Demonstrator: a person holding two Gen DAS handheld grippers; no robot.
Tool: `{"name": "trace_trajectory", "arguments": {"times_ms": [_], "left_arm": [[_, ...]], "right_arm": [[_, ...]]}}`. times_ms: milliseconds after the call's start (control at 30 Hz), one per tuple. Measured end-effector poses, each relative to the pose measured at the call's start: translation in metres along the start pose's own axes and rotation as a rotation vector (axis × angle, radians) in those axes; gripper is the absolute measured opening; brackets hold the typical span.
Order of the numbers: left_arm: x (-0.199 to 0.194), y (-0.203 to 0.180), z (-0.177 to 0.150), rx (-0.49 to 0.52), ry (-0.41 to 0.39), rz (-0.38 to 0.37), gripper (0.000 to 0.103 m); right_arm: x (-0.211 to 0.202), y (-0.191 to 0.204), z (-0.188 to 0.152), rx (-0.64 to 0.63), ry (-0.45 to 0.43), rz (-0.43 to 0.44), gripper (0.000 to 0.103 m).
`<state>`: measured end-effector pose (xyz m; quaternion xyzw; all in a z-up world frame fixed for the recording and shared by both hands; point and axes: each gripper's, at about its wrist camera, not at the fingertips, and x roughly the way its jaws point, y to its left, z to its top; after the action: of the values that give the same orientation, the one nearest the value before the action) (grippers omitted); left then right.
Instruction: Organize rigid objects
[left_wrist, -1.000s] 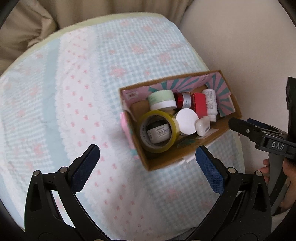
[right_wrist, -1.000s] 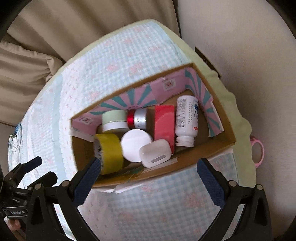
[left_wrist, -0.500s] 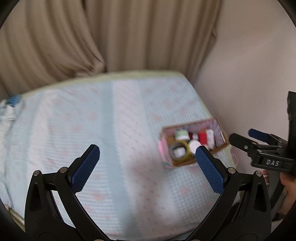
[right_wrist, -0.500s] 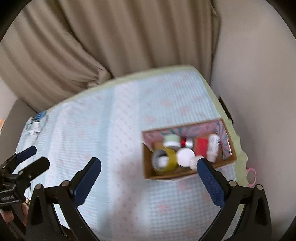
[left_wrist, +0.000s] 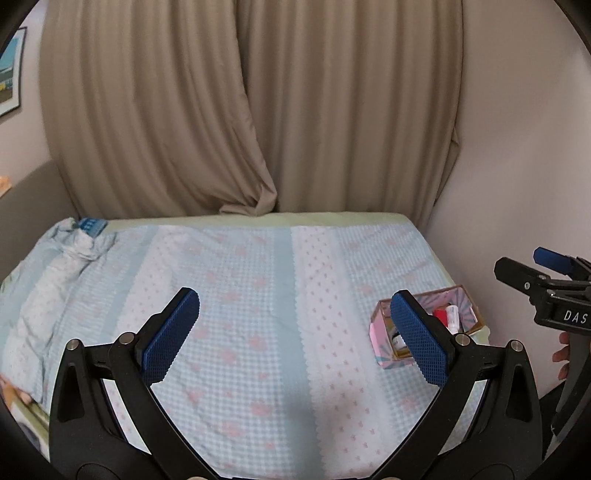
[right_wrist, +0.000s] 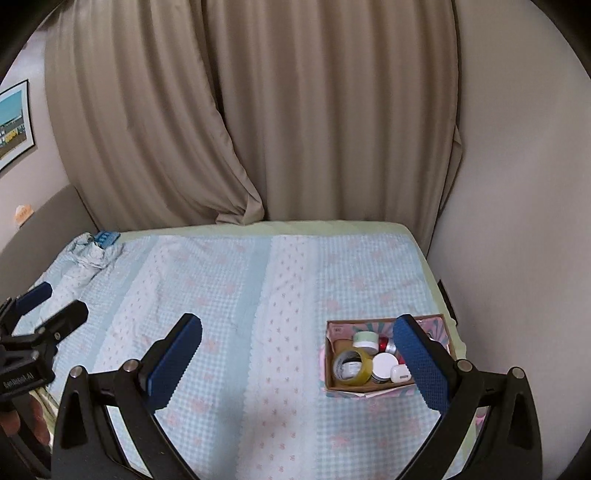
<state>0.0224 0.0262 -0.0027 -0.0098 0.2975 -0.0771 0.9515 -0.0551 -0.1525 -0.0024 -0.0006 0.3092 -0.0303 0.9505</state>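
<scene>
Left wrist view: left gripper (left_wrist: 291, 332) hovers over the checked blue bedspread (left_wrist: 240, 295), jaws wide and empty; the pink-lined cardboard box (left_wrist: 380, 332) sits near the bed's right edge. Right wrist view: right gripper (right_wrist: 297, 354), jaws wide, empty; the box holds a yellow tape roll (right_wrist: 351, 367) and white-lidded jars (right_wrist: 383, 363).

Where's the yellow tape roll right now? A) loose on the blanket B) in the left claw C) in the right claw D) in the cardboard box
D: in the right wrist view the yellow tape roll sits inside the cardboard box beside the jars, while the right claw and the left claw are both open and hold nothing.
</scene>
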Motion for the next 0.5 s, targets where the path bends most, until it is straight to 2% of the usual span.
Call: {"name": "trace_trajectory", "arguments": {"times_ms": [233,500], "left_arm": [[-0.016,0.014,-0.005,-0.028,-0.028,-0.004,0.103],[-0.019,0.017,-0.004,-0.025,-0.038,0.002,0.103]], "right_arm": [[-0.018,0.015,-0.002,-0.033,-0.053,-0.057,0.103],[-0.026,0.021,-0.004,-0.038,-0.072,-0.072,0.103]]}}
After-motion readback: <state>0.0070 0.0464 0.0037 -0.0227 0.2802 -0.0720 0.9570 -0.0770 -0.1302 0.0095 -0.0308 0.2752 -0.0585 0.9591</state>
